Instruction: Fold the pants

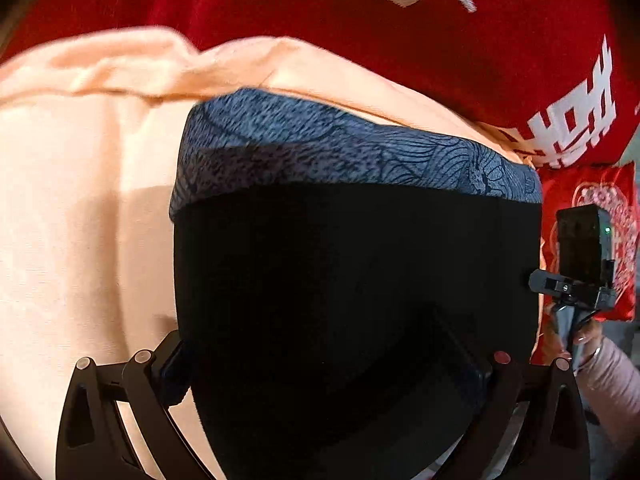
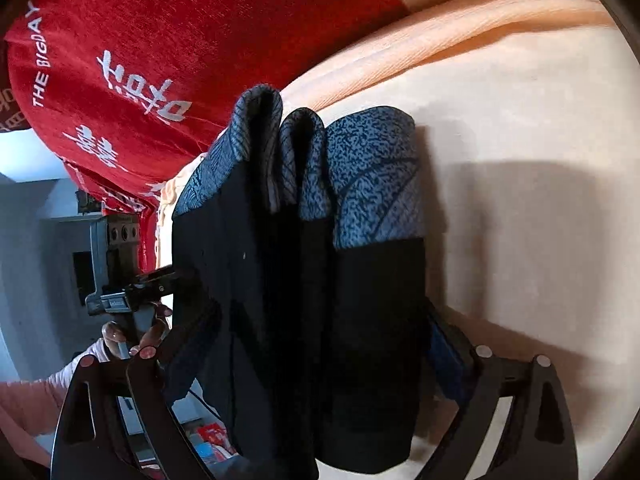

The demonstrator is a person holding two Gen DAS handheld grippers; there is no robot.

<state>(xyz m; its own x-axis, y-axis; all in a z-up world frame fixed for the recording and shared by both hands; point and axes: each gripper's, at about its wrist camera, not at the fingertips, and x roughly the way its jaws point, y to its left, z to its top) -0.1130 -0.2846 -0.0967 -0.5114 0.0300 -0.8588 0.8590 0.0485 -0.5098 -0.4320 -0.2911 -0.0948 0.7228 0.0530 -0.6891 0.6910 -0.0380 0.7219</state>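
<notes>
Both grippers are clamped on the black pants with a blue-grey patterned waistband (image 1: 352,280) – left gripper (image 1: 328,364) and right gripper (image 2: 316,344) each have fabric bunched between the jaws, the pants held over a peach bedsheet (image 1: 72,220) near a red blanket with white lettering (image 2: 132,60).

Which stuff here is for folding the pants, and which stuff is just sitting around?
For the job:
- black pants with blue patterned waistband
- left tongs, right tongs, both holding the pants

Just lying about:
- peach sheet
- red blanket with white letters
- red packet
</notes>
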